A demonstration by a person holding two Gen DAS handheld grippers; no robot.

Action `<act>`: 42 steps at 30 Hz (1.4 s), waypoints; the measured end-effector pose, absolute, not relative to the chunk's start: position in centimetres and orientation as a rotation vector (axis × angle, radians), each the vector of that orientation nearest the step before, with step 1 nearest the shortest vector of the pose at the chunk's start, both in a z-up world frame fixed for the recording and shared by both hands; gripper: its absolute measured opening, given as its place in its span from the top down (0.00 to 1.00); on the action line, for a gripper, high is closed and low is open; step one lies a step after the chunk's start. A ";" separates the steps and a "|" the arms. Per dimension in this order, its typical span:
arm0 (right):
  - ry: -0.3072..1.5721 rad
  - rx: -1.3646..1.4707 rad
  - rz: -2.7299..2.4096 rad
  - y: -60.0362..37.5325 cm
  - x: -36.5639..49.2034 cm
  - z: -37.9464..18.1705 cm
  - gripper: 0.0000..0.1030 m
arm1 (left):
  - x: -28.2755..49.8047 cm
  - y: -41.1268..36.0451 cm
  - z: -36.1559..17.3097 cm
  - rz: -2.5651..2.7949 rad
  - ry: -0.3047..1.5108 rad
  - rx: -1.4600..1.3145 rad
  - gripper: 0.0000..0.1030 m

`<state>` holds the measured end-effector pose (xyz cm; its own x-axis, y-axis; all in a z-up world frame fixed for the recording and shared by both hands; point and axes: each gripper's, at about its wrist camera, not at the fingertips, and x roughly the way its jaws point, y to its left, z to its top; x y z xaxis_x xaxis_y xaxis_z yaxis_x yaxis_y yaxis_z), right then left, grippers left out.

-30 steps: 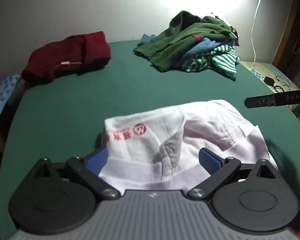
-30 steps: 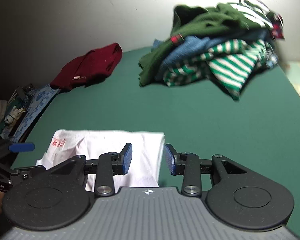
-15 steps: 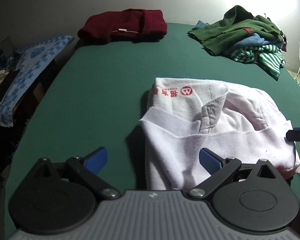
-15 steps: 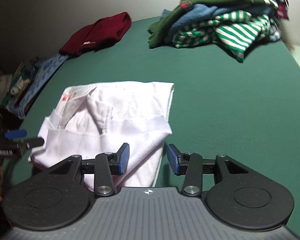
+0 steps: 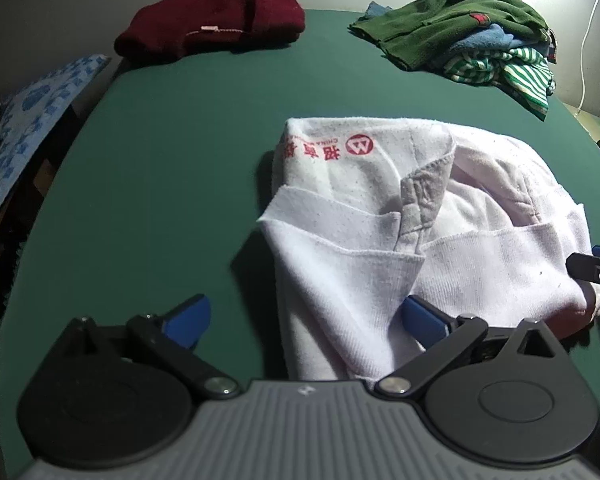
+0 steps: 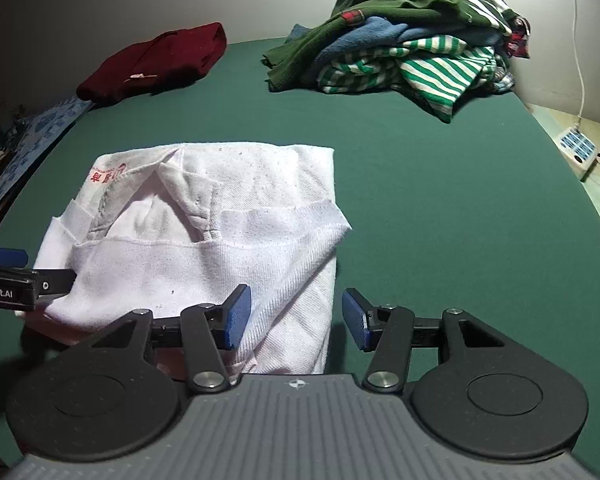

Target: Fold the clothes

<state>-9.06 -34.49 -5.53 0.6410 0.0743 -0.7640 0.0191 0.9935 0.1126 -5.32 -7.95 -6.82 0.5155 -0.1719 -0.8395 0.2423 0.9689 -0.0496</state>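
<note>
A white polo shirt (image 5: 400,216) with red print lies folded on the green table (image 5: 160,160); in the right wrist view the same white shirt (image 6: 220,232) fills the lower left. My left gripper (image 5: 304,320) is open, its jaws wide apart over the shirt's near left corner. My right gripper (image 6: 296,316) is open too, straddling the shirt's near right edge. The right gripper's tip (image 5: 592,268) pokes in at the right edge of the left wrist view. The left gripper's fingertip (image 6: 4,258) shows at the left edge of the right wrist view.
A folded dark red sweater (image 5: 212,34) lies at the far left of the table. A pile of green, blue and striped clothes (image 5: 472,36) sits at the far right. Blue patterned fabric (image 5: 24,140) lies off the table's left edge. A power strip (image 6: 576,148) lies on the floor to the right.
Both grippers have pulled back toward the near edge, leaving the shirt lying folded. The right gripper's jaws have spread wider than before.
</note>
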 end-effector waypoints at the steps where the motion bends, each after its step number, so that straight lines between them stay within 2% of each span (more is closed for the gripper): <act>1: 0.872 0.121 0.015 -34.4 -9.2 -5.6 0.46 | -5.3 -7.9 -6.9 -0.257 1.001 0.076 0.01; 7: 0.850 0.164 -0.074 -34.2 -10.1 -6.4 0.37 | -5.4 -7.6 -7.2 -0.292 1.014 0.080 0.01; 12: 0.839 0.262 -0.093 -35.0 -10.6 -6.8 0.36 | -5.4 -7.5 -7.3 -0.297 1.018 0.080 0.01; 19: 0.814 0.243 -0.083 -34.2 -11.2 -6.7 0.36 | -5.9 -7.3 -7.3 -0.287 1.003 0.070 0.01; 21: 0.814 0.188 -0.081 -34.0 -11.0 -6.3 0.40 | -6.2 -7.1 -7.0 -0.280 0.994 0.071 0.01; 22: 0.800 0.163 -0.089 -34.0 -11.0 -6.0 0.49 | -6.4 -7.1 -6.7 -0.276 0.985 0.077 0.01; 24: 0.743 0.120 -0.086 -33.9 -11.4 -5.1 0.56 | -7.2 -6.6 -6.0 -0.272 0.969 0.067 0.01; 29: 0.721 0.045 -0.003 -33.1 -11.7 -4.2 0.57 | -8.4 -5.6 -5.3 -0.303 0.985 0.003 0.01; 32: 0.762 0.037 0.054 -33.0 -11.4 -4.8 0.71 | -8.4 -6.0 -5.5 -0.305 0.999 0.002 0.01; 36: 0.806 0.039 0.110 -33.1 -11.2 -5.6 0.71 | -8.2 -6.1 -5.6 -0.333 1.019 -0.012 0.02; 42: 0.814 0.053 0.108 -33.8 -11.8 -5.3 0.61 | -7.0 -6.4 -6.0 -0.327 1.052 -0.016 0.01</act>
